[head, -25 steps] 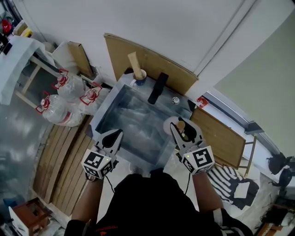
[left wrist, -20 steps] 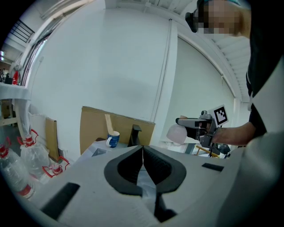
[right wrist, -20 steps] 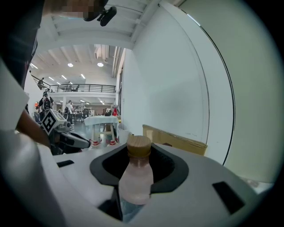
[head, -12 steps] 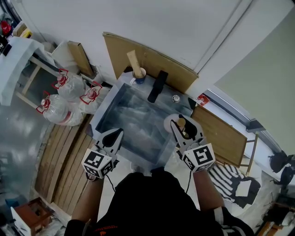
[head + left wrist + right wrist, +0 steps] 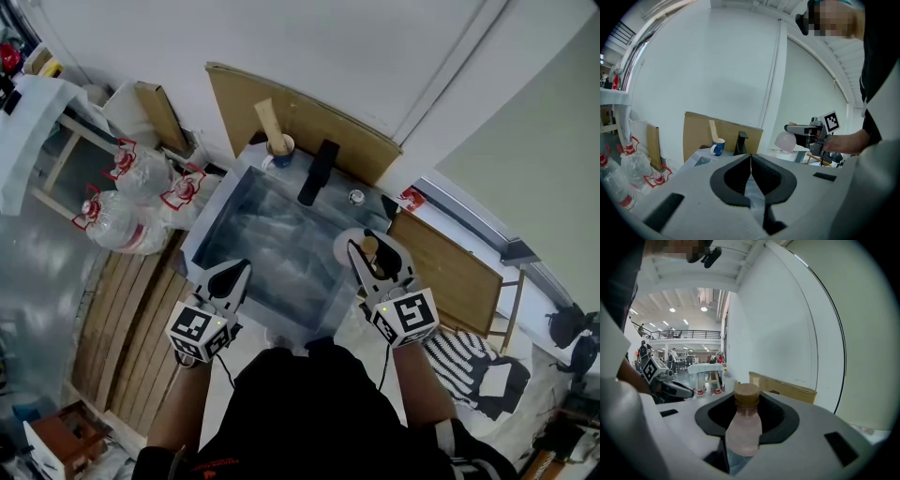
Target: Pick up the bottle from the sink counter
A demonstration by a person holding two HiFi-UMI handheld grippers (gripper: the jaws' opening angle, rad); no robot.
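Note:
A pale pink bottle (image 5: 743,427) with a round wooden cap stands upright between the jaws of my right gripper (image 5: 745,416), which is shut on its body. In the head view the bottle (image 5: 367,251) hangs above the sink's right rim, held in the right gripper (image 5: 372,261). My left gripper (image 5: 234,275) hovers over the sink's near left edge. Its jaws meet with nothing between them (image 5: 751,159). The left gripper view also shows the bottle (image 5: 785,140) held off to the right.
The steel sink (image 5: 212,221) has a black faucet (image 5: 319,173) at its back. A blue-and-white mug (image 5: 279,150) with a wooden stick stands at the back left corner. Cardboard (image 5: 300,117) leans on the wall. Water jugs (image 5: 122,206) lie left, and a wooden board (image 5: 450,277) lies right.

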